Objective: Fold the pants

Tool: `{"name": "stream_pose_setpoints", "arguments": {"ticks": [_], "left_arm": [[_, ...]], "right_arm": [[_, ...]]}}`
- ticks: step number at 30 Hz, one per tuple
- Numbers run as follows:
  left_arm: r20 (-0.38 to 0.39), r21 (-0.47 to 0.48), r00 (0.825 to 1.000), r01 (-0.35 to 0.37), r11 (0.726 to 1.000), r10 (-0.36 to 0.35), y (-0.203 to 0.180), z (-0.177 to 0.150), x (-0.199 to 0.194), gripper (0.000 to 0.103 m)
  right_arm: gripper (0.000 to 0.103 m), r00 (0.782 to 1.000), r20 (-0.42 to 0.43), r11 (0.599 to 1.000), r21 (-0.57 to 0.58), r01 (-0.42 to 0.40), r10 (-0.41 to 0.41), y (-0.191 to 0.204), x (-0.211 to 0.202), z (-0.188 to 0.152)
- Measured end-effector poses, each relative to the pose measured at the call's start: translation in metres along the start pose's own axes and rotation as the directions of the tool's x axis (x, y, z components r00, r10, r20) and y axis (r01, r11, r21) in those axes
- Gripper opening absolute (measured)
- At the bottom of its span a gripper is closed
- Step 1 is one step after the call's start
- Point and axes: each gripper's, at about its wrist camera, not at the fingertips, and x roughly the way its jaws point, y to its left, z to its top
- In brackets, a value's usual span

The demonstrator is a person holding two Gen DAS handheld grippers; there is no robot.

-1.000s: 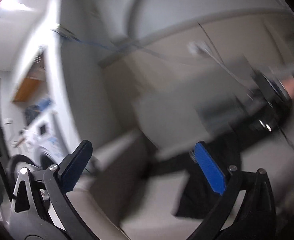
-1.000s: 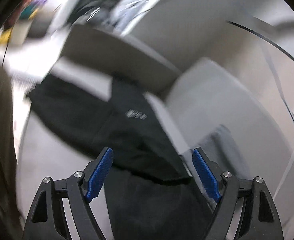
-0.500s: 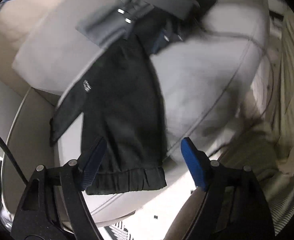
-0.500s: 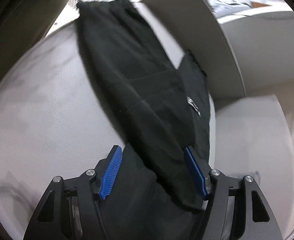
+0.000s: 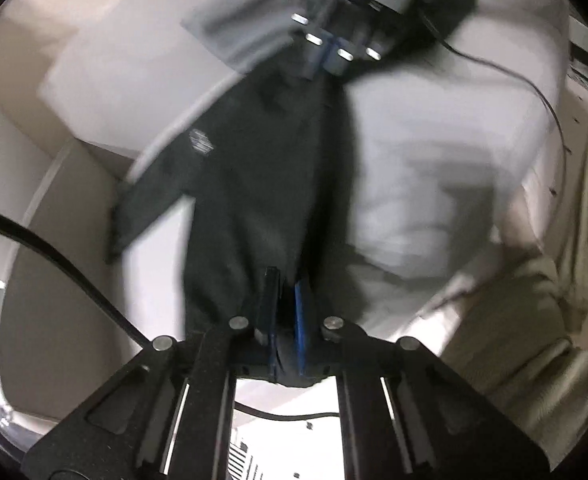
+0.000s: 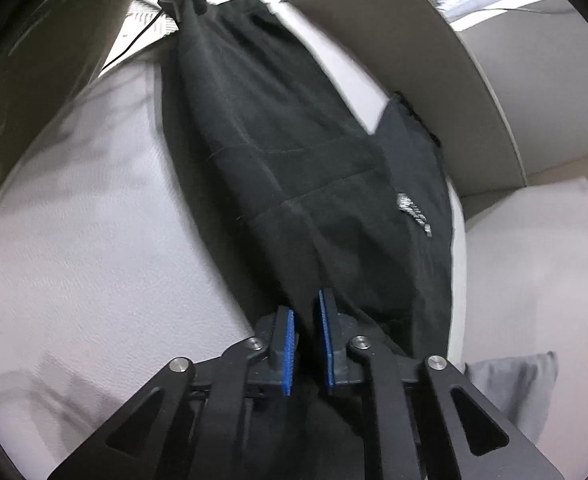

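1. Pants (image 6: 294, 168): one black garment, laid lengthwise across the pale grey seat cushion (image 6: 94, 240) of a sofa; one end lies at the cushion's front edge, the other toward its far side; the fabric is matte, soft and creased, with a stitched seam across the middle and a small white printed logo (image 6: 414, 214) near the edge beside the backrest (image 6: 434, 80).
2. Change from the earlier frames: both grippers stood wide apart above the garment one second ago; half a second ago each straddled an end of it with jaws open; both are now down on the fabric with jaws nearly together.
3. Left gripper (image 5: 284, 300): black frame, blue ribbed pads (image 5: 300, 320); jaws narrow and pinched on the pants (image 5: 254, 180) at the end by the cushion's front edge; fabric bunches between the pads.
4. Right gripper (image 6: 306, 340): same construction; jaws closing, with a fold of the black fabric between the blue pads and pressed by them; in the left wrist view it (image 5: 326, 52) appears blurred at the far end of the garment.
5. Cushion surface: fine pebbled, leather-like texture, rounded edges; a grey cloth (image 6: 514, 384) lies at its near right corner in the right wrist view.
6. Cables: a thin black cable (image 5: 534, 92) trails over the cushion.
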Motion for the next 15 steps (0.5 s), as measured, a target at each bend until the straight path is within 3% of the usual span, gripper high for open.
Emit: {"name": "stream_pose_setpoints", "arguments": {"ticks": [8, 15], "left_arm": [[0.070, -0.052, 0.982, -0.170, 0.984, 0.173, 0.080, 0.035, -0.011, 0.004], [0.078, -0.066, 0.962, -0.256, 0.964, 0.261, 0.156, 0.081, 0.008, 0.003]], "right_arm": [[0.002, 0.999, 0.016, 0.986, 0.162, 0.031, -0.034, -0.040, -0.013, 0.012], [0.001, 0.995, -0.002, 0.950, 0.297, 0.097, -0.101, -0.098, -0.004, 0.020]]}}
